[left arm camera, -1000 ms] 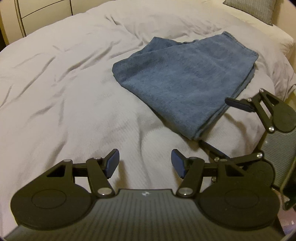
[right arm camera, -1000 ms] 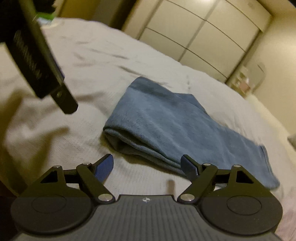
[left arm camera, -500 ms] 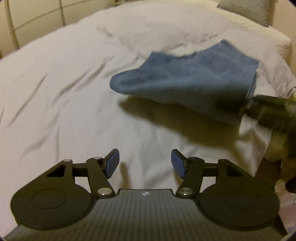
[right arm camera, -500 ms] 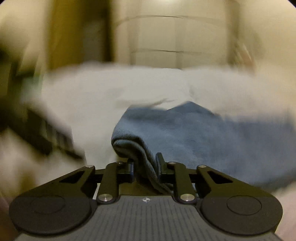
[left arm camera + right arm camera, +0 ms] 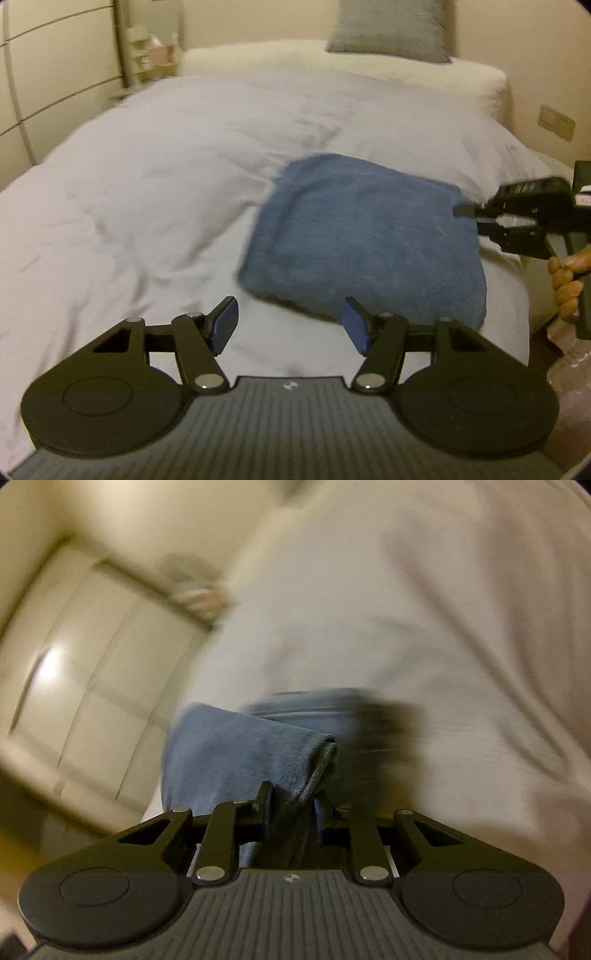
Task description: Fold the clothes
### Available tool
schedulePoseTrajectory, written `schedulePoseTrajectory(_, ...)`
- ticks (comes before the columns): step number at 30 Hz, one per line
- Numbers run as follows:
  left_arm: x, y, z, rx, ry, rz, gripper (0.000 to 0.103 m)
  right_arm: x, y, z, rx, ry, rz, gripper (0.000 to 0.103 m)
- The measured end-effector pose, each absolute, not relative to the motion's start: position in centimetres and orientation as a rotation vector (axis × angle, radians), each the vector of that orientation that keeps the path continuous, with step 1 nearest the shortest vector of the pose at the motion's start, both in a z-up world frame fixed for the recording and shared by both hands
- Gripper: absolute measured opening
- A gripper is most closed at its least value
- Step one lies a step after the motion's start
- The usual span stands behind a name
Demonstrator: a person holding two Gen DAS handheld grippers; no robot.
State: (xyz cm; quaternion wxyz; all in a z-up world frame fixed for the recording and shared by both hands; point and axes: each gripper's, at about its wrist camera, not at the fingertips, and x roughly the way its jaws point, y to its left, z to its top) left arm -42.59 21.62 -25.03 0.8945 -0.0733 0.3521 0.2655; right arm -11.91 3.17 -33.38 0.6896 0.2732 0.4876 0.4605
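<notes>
Two grippers are in your hands; your right gripper [image 5: 291, 805] is clamped on a bunched edge of the blue towel [image 5: 365, 240] — its jaws have just been easing a little wider, cloth still pinched between them; your left gripper [image 5: 290, 325] stands released with nothing between its blue pads [image 5: 223, 325], hovering just short of the towel's near edge; the folded towel lies on the white duvet [image 5: 166, 184], toward its right side — a grey pillow [image 5: 388, 29] sits at the head.

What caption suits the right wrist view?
Right tool clamped on the folded blue towel above the white duvet.
</notes>
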Motion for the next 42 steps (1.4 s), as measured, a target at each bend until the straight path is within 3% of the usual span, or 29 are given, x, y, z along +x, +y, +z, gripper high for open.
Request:
schedulePoseTrajectory(3, -40.3, 21.6, -26.8, -0.147, 0.746, 0.524, 0.058, -11.2, 2.3, -34.4, 0.774, 1.076, 1.134, 0.033)
schedulePoseTrajectory(6, -39.1, 21.6, -27.7, -0.147, 0.739, 0.512, 0.058, -11.2, 3.1, -34.2, 0.707, 1.046, 1.161, 0.033)
schedulePoseTrajectory(7, -38.9, 21.7, -27.7, -0.144, 0.733, 0.508, 0.058, -11.0, 3.6, -34.1, 0.674, 1.046, 1.151, 0.029)
schedulePoseTrajectory(8, -38.6, 21.8, -27.7, -0.142, 0.727, 0.504, 0.058, -11.2, 3.9, -33.3, 0.626, 1.002, 1.152, 0.018)
schedulePoseTrajectory(9, -38.4, 21.8, -27.7, -0.139, 0.722, 0.5, 0.058, -11.6, 3.9, -32.1, 0.568, 0.931, 1.162, 0.016)
schedulePoseTrajectory(12, -37.3, 22.1, -27.7, -0.12, 0.72, 0.494, 0.058, -12.9, 3.9, -28.9, 0.419, 0.758, 1.155, 0.014)
schedulePoseTrajectory(16, -35.8, 22.6, -28.1, -0.106, 0.737, 0.486, 0.059, -11.8, 4.7, -31.2, 0.369, 0.881, 1.065, 0.014)
schedulePoseTrajectory(17, -35.7, 22.7, -28.1, -0.097, 0.737, 0.485, 0.057, -11.3, 4.9, -32.6, 0.385, 0.93, 1.036, 0.016)
schedulePoseTrajectory(18, -35.7, 22.8, -27.8, -0.078, 0.731, 0.486, 0.053, -11.0, 4.8, -33.5, 0.406, 0.959, 1.015, 0.029)
schedulePoseTrajectory(20, -35.9, 23.3, -27.3, -0.039, 0.727, 0.501, 0.041, -11.0, 4.0, -33.3, 0.433, 0.956, 0.986, 0.044)
schedulePoseTrajectory(28, -32.6, 26.1, -26.2, 0.043, 0.704, 0.487, 0.036, -16.6, 6.0, -27.3, 0.063, 0.568, 0.896, 0.045)
schedulePoseTrajectory(35, -29.9, 29.5, -29.4, -0.027, 0.716, 0.43, 0.034, -16.5, 9.2, -30.4, -0.154, 0.601, 0.907, 0.042)
schedulePoseTrajectory(42, -29.1, 30.3, -30.5, -0.063, 0.731, 0.415, 0.035, -14.1, 9.5, -32.8, -0.12, 0.708, 0.904, 0.043)
